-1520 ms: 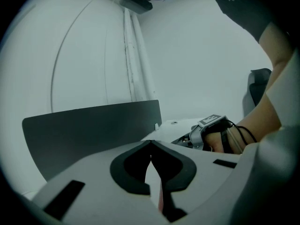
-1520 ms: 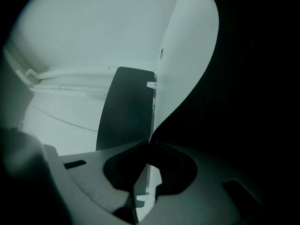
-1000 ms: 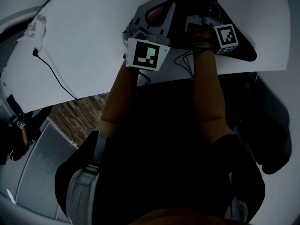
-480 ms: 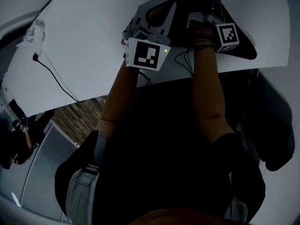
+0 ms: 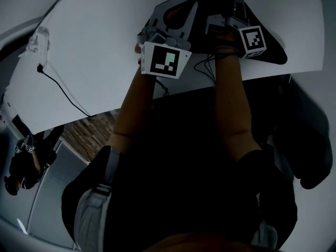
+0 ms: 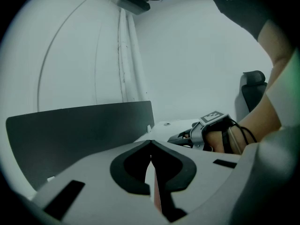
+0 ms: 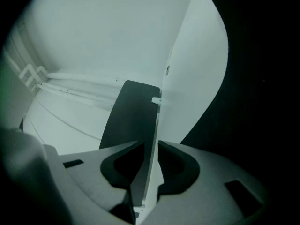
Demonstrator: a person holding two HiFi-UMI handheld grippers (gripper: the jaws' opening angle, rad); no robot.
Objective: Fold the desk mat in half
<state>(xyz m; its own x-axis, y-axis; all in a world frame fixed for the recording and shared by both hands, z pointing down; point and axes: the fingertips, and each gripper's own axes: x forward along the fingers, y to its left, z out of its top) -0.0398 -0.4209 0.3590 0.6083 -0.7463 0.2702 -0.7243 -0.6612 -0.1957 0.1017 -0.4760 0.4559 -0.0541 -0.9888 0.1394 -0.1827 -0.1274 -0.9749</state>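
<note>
The dark desk mat (image 5: 275,56) lies at the far right of the white table (image 5: 105,35), under both grippers. In the left gripper view its dark face (image 6: 79,135) rises to the left. My left gripper (image 6: 151,146) has its jaw tips together, with a thin pale strip of the mat's edge pinched between them. In the right gripper view the mat (image 7: 133,116) runs edge-on between the jaws of my right gripper (image 7: 151,146). These jaws have just been closing, and a slim gap still shows beside the sheet. From above, the left gripper (image 5: 181,8) and right gripper (image 5: 227,14) sit side by side.
A black cable (image 5: 58,83) trails over the table's left part. The table's near edge runs just behind my hands, with wood floor (image 5: 89,127) below it. A dark chair (image 6: 253,86) stands to the right. White conduits run along the wall (image 7: 70,86).
</note>
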